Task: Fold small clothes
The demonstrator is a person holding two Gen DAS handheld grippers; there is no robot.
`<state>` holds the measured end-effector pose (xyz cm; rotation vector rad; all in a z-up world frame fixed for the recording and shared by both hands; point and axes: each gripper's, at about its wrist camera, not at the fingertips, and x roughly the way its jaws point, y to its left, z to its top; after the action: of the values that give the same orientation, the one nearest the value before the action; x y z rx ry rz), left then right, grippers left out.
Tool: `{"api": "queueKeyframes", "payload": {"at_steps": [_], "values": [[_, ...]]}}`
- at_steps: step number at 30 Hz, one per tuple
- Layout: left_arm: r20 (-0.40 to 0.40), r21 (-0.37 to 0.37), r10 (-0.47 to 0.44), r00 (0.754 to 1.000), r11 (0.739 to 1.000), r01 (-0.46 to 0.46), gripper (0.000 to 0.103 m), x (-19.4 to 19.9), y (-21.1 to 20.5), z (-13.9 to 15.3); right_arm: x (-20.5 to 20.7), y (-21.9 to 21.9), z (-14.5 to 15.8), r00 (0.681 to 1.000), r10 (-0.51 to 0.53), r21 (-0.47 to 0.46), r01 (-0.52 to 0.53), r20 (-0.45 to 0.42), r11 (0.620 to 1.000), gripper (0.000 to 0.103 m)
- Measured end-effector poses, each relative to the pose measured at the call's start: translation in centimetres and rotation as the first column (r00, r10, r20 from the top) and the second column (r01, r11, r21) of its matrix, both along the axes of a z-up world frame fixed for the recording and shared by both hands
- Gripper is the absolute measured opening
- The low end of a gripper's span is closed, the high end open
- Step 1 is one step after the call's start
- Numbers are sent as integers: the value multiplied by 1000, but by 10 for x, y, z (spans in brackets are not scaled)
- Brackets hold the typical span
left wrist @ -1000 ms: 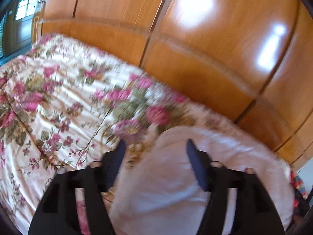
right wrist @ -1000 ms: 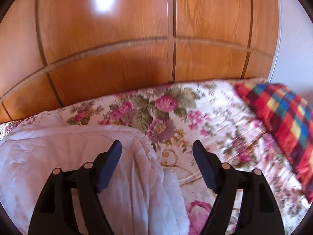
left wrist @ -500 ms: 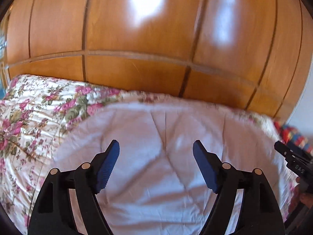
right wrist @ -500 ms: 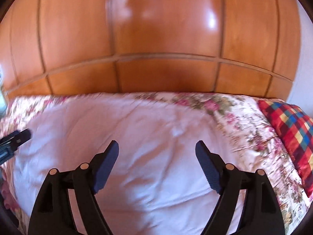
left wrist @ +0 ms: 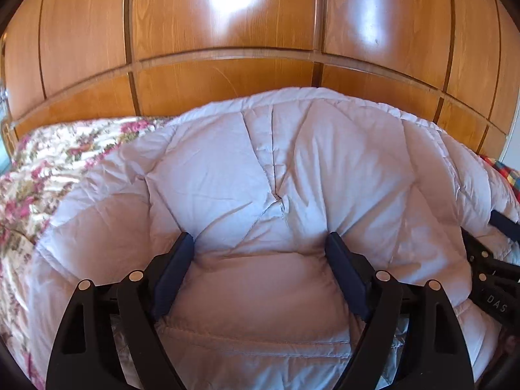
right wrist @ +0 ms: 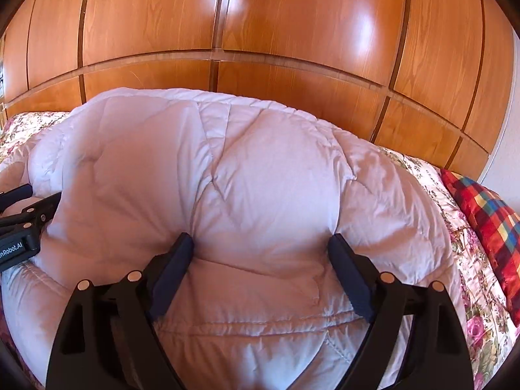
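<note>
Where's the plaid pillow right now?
The plaid pillow sits at the right edge of the right wrist view, on the floral bedspread beside the white quilt, below the wooden wardrobe.

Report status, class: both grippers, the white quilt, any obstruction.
Left gripper open, right gripper open, both pressed into white quilt. Quilt bunched on floral bedspread. Nothing blocking.

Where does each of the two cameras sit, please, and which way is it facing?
Left wrist: on the left gripper, facing the wooden wardrobe across the white quilt; its open fingers press the quilt; the right gripper shows at the right edge.
Right wrist: on the right gripper, same heading; the left gripper shows at the left edge.
Shared: quilt, wardrobe, flowered bedspread, checked pillow.
</note>
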<state>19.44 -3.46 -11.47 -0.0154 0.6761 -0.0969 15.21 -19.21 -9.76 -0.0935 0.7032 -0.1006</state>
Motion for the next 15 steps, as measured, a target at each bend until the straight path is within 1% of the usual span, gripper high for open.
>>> {"api": "queueKeyframes", "payload": {"at_steps": [5,11,13,15], "values": [[2,-2,9,1000,1000,-9,83,-7,3,4,-5,-1,8,1000,-6,5,6,0,1000,88],[-4,-68,22,1000,997,-22,83,-47,19,13,-35,-8,24,1000,-9,79,9,0,997,92],[-9,-84,26,1000,996,-27,85,-59,24,14,-47,-6,26,1000,1,74,0,-10,997,93],[-12,-100,26,1000,995,-27,85,-71,28,16,-58,-5,28,1000,0,61,2,-24,998,94]]}}
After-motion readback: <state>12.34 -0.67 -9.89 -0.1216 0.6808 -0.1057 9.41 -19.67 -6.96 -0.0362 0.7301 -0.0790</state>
